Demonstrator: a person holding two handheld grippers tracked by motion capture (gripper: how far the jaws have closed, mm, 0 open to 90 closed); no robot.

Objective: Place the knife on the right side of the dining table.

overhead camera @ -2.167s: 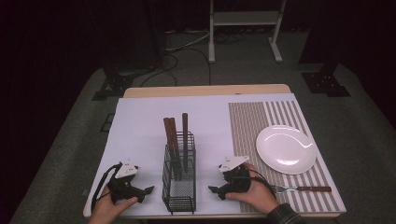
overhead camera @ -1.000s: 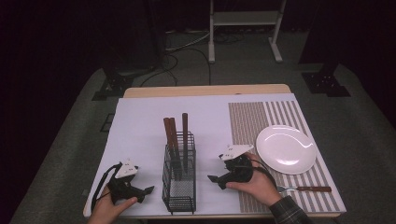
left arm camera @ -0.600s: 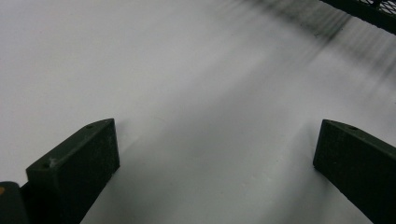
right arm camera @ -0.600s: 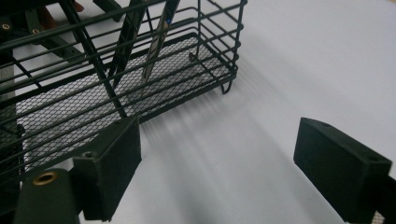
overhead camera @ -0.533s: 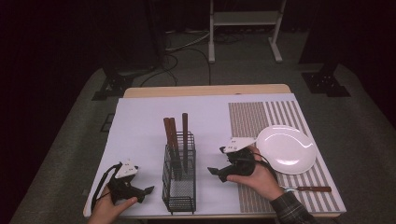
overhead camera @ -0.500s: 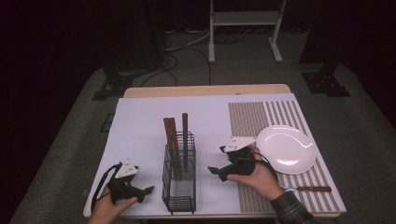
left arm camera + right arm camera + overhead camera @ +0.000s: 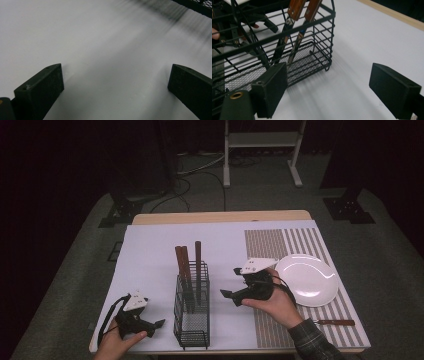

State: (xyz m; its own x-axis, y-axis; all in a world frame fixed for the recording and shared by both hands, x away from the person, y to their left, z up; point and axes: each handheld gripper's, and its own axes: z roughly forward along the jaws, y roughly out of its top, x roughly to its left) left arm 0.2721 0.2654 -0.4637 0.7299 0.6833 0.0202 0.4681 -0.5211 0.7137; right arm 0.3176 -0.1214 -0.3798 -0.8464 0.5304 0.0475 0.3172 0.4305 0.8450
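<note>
Right gripper (image 7: pixel 231 295), jaws spread and empty, hovers beside the wire caddy (image 7: pixel 192 312) holding wooden-handled utensils (image 7: pixel 198 262). Left gripper (image 7: pixel 156 324), jaws likewise spread, rests low near the caddy. Step judged: approach; next, close on one handle. A plate (image 7: pixel 307 280) and knife (image 7: pixel 335 322) lie on the striped mat (image 7: pixel 270 245).

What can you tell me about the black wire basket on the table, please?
The black wire basket is a tall, narrow caddy of thin metal bars with a fine mesh floor, open at the top. It stands upright on the white table cover, between the two grippers and touched by neither. Its far end holds three utensils with brown wooden handles that rise above the rim; its near end looks empty.
</note>
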